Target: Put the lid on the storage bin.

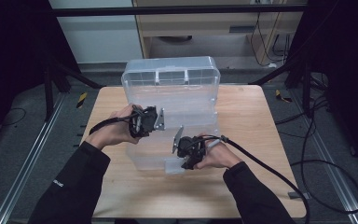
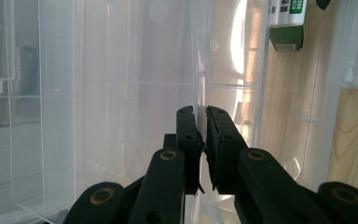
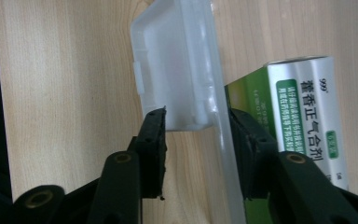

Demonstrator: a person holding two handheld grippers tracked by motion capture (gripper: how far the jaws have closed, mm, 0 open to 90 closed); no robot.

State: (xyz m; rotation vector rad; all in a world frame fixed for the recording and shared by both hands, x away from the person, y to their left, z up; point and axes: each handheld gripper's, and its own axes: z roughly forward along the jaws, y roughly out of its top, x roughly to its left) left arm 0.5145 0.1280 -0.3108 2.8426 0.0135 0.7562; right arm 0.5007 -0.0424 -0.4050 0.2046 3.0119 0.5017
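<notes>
At the near edge of the wooden worktop (image 1: 242, 121), the right claw (image 3: 198, 135) stands partly open, straddling the front wall and latch (image 3: 177, 70) of the clear plastic storage box (image 1: 172, 100); its pads are not pressing. Just inside that wall lies a green-and-white medicine carton (image 3: 303, 107). Farther in, the left claw (image 2: 203, 130) is nearly closed, pinching a thin clear wall of the box. Behind both, the open lid (image 1: 170, 74) stands upright.
</notes>
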